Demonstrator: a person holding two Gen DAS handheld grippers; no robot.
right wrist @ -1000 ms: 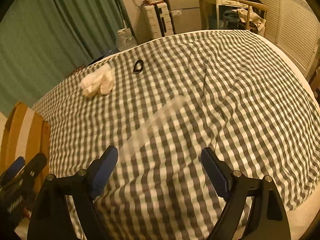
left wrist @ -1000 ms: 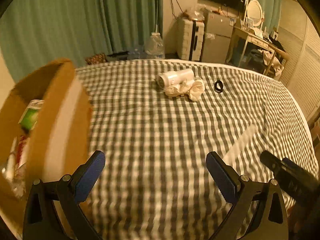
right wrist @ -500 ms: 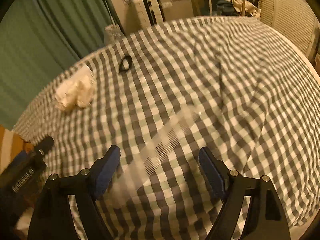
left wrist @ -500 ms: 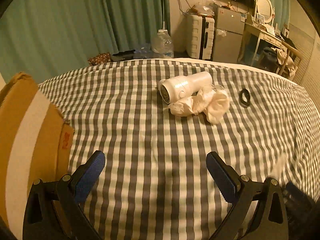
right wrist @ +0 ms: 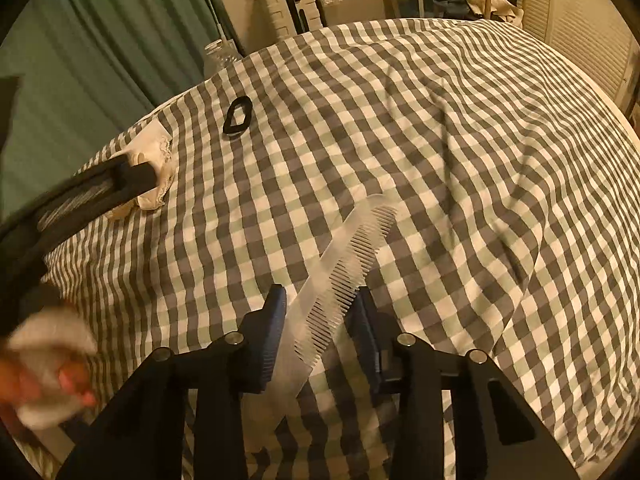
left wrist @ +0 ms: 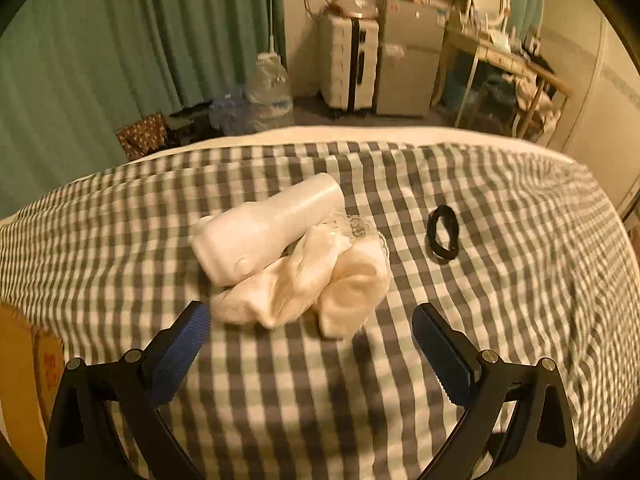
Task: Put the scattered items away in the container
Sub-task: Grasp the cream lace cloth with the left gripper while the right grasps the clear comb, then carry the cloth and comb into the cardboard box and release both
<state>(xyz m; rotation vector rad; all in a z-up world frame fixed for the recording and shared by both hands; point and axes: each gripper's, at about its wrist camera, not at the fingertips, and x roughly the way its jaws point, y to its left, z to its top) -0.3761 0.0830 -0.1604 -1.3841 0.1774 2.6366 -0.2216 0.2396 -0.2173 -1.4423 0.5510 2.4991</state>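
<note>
A clear plastic comb (right wrist: 352,248) lies slanted on the checked bedspread (right wrist: 440,140). My right gripper (right wrist: 320,300) is closing its jaws around the comb's near half, and both blue pads touch its edges. In the left wrist view my left gripper (left wrist: 310,316) hangs open just short of a crumpled cream cloth (left wrist: 312,280). A white cylindrical device (left wrist: 268,232) rests against the cloth's far side. To their right lies a black hair tie (left wrist: 443,237), also visible as the hair tie (right wrist: 237,121) in the right wrist view. The cardboard box (left wrist: 20,380) shows at the left edge.
Past the bed's far edge stand a green curtain (left wrist: 120,60), a large water bottle (left wrist: 266,84), a white suitcase (left wrist: 348,64), a small fridge (left wrist: 408,60) and a cluttered desk (left wrist: 500,56). A person's hand (right wrist: 44,368) shows blurred at lower left.
The left gripper has swung away from the box toward the cloth and white device, which now look much nearer. The right gripper dropped onto the comb and its jaws narrowed around it.
</note>
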